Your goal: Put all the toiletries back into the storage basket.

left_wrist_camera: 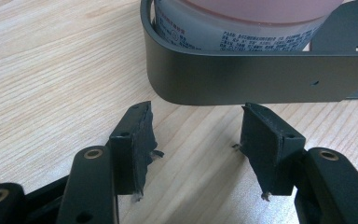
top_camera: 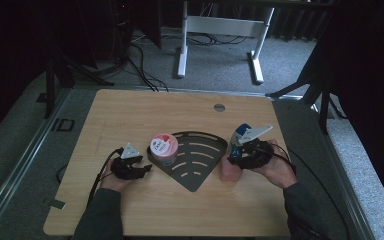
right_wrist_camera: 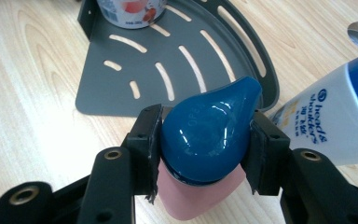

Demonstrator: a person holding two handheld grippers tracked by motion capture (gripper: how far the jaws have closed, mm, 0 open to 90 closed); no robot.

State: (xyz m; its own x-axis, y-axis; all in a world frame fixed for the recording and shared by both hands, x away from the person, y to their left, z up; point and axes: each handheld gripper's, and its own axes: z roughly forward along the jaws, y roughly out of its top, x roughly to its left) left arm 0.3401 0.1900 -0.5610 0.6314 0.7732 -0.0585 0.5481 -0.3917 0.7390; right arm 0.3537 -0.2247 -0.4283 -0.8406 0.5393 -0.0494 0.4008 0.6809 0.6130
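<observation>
The right hand-held gripper (right_wrist_camera: 200, 140) is clamped on the blue cap (right_wrist_camera: 207, 135) of a pink bottle (right_wrist_camera: 200, 198), both pads pressed against the cap's sides. In the high view the pink bottle (top_camera: 229, 171) stands on the worktop (top_camera: 130, 210) just beside the right corner of the dark corner rack (top_camera: 195, 160), the landmark here. The left hand-held gripper (left_wrist_camera: 196, 140) has its jaws apart with nothing between them, and hovers just short of the rack's (left_wrist_camera: 261, 79) rounded left wall. Behind that wall, inside the rack, sits a jar with a pink lid (top_camera: 163, 148).

The step in hand is judged to be moving the pink bottle into the rack. To do it well, the grip should hold firm on the smooth, rounded cap, which could slip; the bottle should be lifted straight up to clear the rim, then set upright on the slotted floor (right_wrist_camera: 168, 74), apart from the jar. The free left gripper could steady the rack's wall against sliding.

A white and blue shampoo bottle (right_wrist_camera: 335, 126) lies just beyond the rack's right edge; its far end is cut off. The pink bottle's body is mostly hidden under the cap and jaws, and the jar's fine print is unreadable.
</observation>
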